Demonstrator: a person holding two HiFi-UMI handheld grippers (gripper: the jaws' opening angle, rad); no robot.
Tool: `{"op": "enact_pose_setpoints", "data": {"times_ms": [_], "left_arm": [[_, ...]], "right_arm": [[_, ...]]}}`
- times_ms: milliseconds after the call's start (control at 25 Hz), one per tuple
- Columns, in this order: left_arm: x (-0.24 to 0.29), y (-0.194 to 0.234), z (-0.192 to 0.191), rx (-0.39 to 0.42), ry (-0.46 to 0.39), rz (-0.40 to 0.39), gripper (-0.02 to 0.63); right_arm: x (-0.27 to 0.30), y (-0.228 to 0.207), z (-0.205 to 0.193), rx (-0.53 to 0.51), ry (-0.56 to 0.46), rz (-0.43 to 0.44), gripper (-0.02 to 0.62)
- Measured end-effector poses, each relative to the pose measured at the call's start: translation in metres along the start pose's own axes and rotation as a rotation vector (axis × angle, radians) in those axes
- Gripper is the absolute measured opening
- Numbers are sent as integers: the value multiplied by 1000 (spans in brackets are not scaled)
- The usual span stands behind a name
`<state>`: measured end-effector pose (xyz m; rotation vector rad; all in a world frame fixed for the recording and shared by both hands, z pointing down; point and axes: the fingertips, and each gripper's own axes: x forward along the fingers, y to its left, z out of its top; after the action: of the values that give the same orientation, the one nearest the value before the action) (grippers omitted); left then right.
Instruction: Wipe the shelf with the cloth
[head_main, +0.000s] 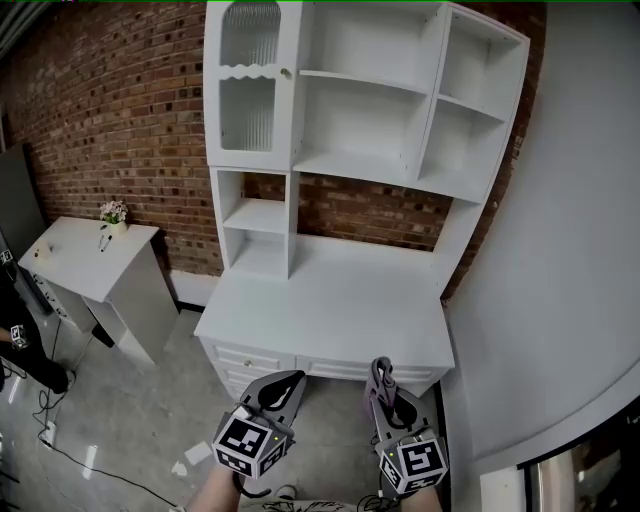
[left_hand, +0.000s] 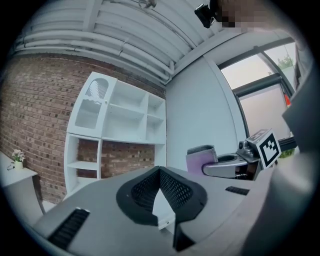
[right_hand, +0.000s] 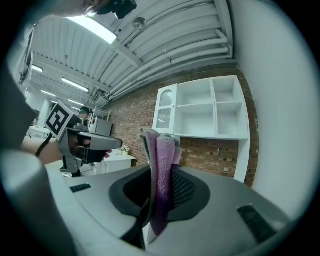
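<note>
Here, a person stands before a white shelf (head_main: 360, 165) set against a red brick wall (head_main: 120, 120), a pair of tongs in each hand; the right tongs (head_main: 388, 392) are clamped on a purple cloth (head_main: 379, 374), which stands up in a folded strip from between the jaws; the left tongs (head_main: 284, 384) are clenched tip to tip with nothing between them. Both tongs hang low at the bottom of the head view, over the grey floor (head_main: 130, 420) just in front of the drawers (head_main: 260, 358), near one another but apart, and short of the white surface (head_main: 330, 300) beneath the shelf; the cloth touches neither shelf nor surface. The shelf is divided into open compartments, with a ribbed glass door (head_main: 248, 90) at its upper left; brick shows through the open back of its lower part. To the left, well apart from the shelf, a smaller white table (head_main: 90, 255) carries a little pot of flowers (head_main: 113, 212); in the left gripper view the right tongs and the cloth show off to the right against a plain pale wall (head_main: 580, 250).
</note>
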<state>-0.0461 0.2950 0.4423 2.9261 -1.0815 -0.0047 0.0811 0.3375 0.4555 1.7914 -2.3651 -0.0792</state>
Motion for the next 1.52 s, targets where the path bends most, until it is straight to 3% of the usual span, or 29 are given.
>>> {"op": "enact_pose_setpoints", "data": {"times_ms": [160, 400, 760, 960, 1200, 1520], "left_arm": [[3, 40, 3, -2, -19, -3, 14], [0, 98, -6, -43, -24, 36, 14], [34, 155, -12, -80, -41, 128, 14], [90, 169, -11, -43, -56, 173, 14], [183, 192, 9, -59, -98, 234, 14], [296, 217, 30, 23, -56, 277, 14]], "right_arm": [[38, 15, 2, 10, 8, -4, 75], [88, 24, -2, 124, 24, 20, 75], [162, 8, -9, 113, 33, 94, 75], [217, -36, -8, 89, -2, 134, 75], [279, -122, 12, 55, -52, 177, 75], [353, -229, 46, 16, -97, 189, 75]]}}
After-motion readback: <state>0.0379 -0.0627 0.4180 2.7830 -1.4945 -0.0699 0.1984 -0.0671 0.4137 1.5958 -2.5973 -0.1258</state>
